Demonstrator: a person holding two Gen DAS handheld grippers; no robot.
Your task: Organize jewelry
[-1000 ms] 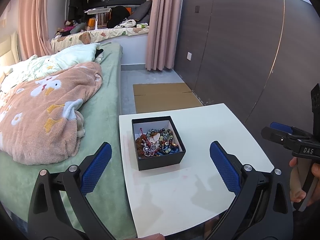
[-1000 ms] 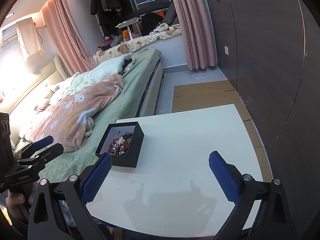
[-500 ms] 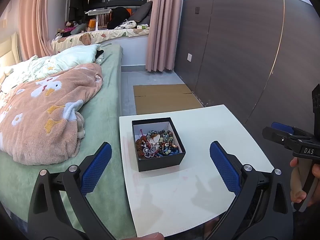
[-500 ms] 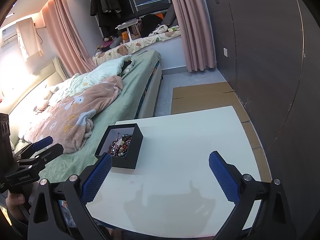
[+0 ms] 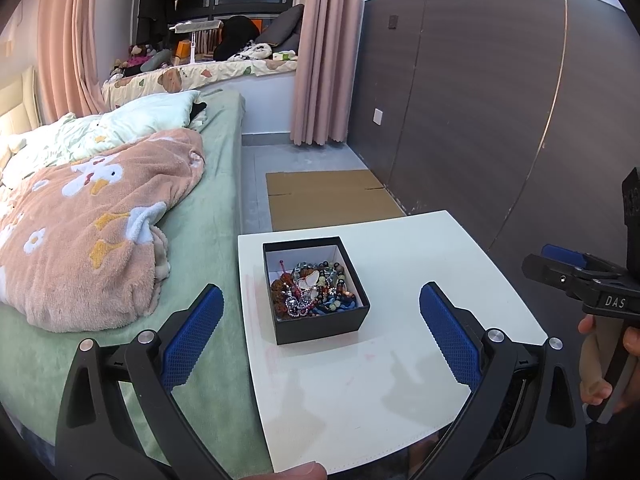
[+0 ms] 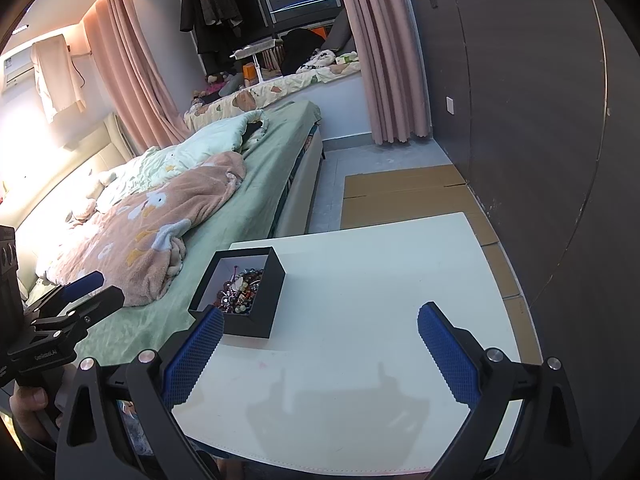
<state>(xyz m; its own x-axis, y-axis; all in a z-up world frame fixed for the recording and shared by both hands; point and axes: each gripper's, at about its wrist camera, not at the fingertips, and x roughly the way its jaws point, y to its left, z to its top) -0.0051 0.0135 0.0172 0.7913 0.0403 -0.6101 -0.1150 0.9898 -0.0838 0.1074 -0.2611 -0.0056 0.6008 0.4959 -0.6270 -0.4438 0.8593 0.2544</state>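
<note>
A black open box (image 5: 320, 322) with a white inside stands on the left part of a white table (image 5: 400, 380). It holds a tangle of jewelry (image 5: 314, 290): beaded bracelets, chains and a pale heart-shaped piece. My left gripper (image 5: 322, 338) is open and empty, held above the table's near edge, in front of the box. My right gripper (image 6: 318, 350) is open and empty over the near table area, to the right of the box (image 6: 256, 312). The jewelry (image 6: 240, 290) shows there too.
A bed (image 5: 208, 232) with a green sheet and a peach blanket (image 5: 88, 224) runs along the table's left. A dark panelled wall (image 5: 500, 120) stands on the right. Flat cardboard (image 5: 332, 196) lies on the floor beyond the table.
Both grippers have drifted slightly; the box sits a touch lower in the left wrist view and farther left in the right one. Neither has taken hold of anything.
</note>
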